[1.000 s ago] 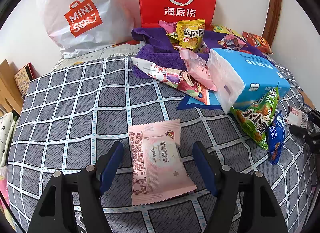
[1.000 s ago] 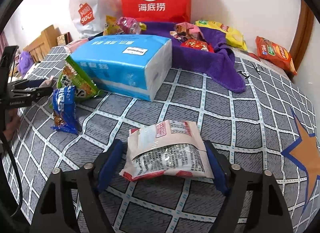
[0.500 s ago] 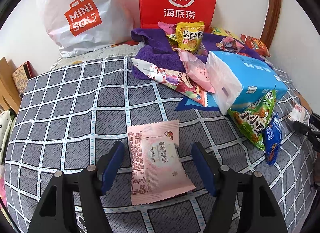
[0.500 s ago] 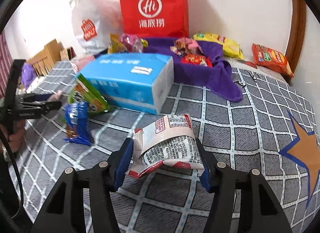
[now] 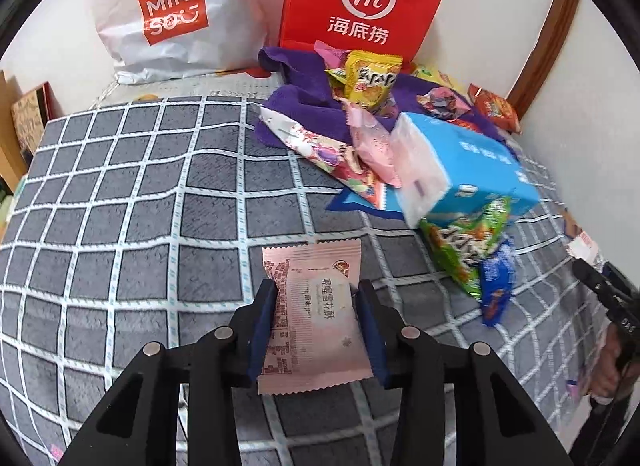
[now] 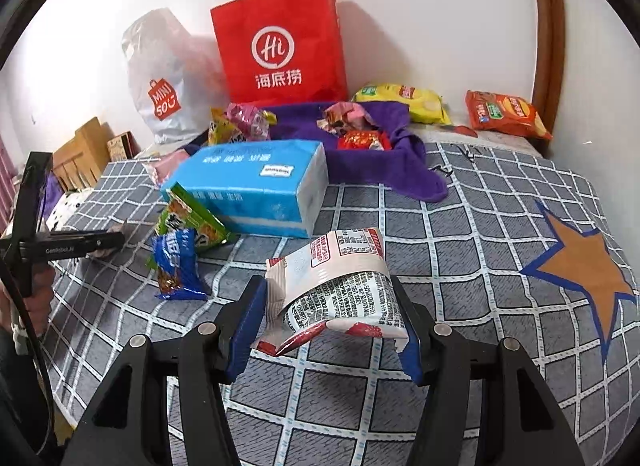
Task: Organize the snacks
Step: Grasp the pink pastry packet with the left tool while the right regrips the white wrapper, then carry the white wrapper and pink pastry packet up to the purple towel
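My left gripper (image 5: pixel 316 306) is shut on a pink snack packet (image 5: pixel 316 306) and holds it just above the grey checked bedcover (image 5: pixel 140 205). My right gripper (image 6: pixel 330 306) is shut on a white and red snack packet (image 6: pixel 340 286), lifted off the cover and buckled between the jaws. Several more snacks lie on a purple towel (image 5: pixel 304 105) at the back. A green packet (image 6: pixel 188 221) and a blue packet (image 6: pixel 176 266) lie beside a blue tissue pack (image 6: pixel 248 181).
A red paper bag (image 6: pixel 280 53) and a white Miniso bag (image 6: pixel 160 85) stand against the back wall. Yellow (image 6: pixel 404 101) and orange (image 6: pixel 504 113) chip bags lie at the back right. The wall and a wooden frame (image 6: pixel 548 37) close the right side.
Both grippers have closed on their packets. The right one has lifted its packet off the cover and the packet has crumpled. The left one has pinched the pink packet and raised it slightly.
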`<control>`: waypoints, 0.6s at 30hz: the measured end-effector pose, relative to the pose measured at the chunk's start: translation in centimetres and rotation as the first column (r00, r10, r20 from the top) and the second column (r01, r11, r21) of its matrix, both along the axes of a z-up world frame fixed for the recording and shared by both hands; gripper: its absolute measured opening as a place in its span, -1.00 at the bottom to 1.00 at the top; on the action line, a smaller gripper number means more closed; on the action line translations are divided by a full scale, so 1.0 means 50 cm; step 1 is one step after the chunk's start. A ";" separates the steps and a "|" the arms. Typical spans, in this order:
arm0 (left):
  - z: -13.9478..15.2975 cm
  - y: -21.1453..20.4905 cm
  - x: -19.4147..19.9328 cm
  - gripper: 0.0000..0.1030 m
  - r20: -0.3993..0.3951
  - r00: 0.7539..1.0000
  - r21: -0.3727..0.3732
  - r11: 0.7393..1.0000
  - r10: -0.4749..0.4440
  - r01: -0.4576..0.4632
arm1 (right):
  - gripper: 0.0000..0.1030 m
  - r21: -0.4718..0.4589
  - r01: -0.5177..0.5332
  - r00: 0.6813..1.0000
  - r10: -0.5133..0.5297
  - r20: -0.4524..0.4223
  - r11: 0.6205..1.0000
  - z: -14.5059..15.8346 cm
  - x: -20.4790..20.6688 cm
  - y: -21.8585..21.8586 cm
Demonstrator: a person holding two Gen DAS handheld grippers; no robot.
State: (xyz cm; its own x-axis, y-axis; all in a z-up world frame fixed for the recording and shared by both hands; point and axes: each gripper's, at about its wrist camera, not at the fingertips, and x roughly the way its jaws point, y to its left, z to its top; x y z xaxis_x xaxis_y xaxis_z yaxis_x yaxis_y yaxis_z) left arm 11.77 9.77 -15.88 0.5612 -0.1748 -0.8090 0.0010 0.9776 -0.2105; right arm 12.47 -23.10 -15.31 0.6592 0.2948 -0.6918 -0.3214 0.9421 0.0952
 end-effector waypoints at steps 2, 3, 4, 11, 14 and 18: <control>0.011 -0.006 -0.006 -0.25 0.002 1.000 -0.009 1.000 -0.006 0.006 | 0.14 0.007 0.008 1.000 -0.008 0.005 1.000 0.009 -0.004 0.002; 0.020 -0.012 -0.010 -0.25 0.009 1.000 -0.004 1.000 -0.009 0.009 | 0.14 0.008 0.011 1.000 -0.012 0.005 1.000 0.013 -0.005 0.002; 0.027 -0.016 -0.011 -0.25 0.013 1.000 0.000 1.000 -0.010 0.010 | 0.14 0.009 0.014 1.000 -0.014 0.005 1.000 0.018 -0.004 0.004; 0.102 -0.058 -0.004 -0.25 0.065 0.996 0.003 0.998 -0.064 0.064 | 0.14 0.024 0.052 0.999 -0.053 0.014 0.998 0.066 0.021 0.019; 0.135 -0.074 0.013 -0.25 0.082 0.994 -0.001 0.997 -0.075 0.075 | 0.14 0.040 0.055 0.998 -0.056 0.032 0.998 0.096 0.039 0.027; 0.173 -0.087 0.043 -0.25 0.094 0.992 -0.005 0.997 -0.082 0.083 | 0.14 0.039 0.046 0.998 -0.048 0.050 0.998 0.132 0.066 0.041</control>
State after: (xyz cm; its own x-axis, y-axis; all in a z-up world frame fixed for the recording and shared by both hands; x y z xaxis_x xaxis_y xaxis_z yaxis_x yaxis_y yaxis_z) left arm 13.94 5.41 -7.21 0.6181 -0.2306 -0.7515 0.1016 0.9714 -0.2145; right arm 15.76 -21.05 -8.72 0.7069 0.2878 -0.6461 -0.2820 0.9524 0.1157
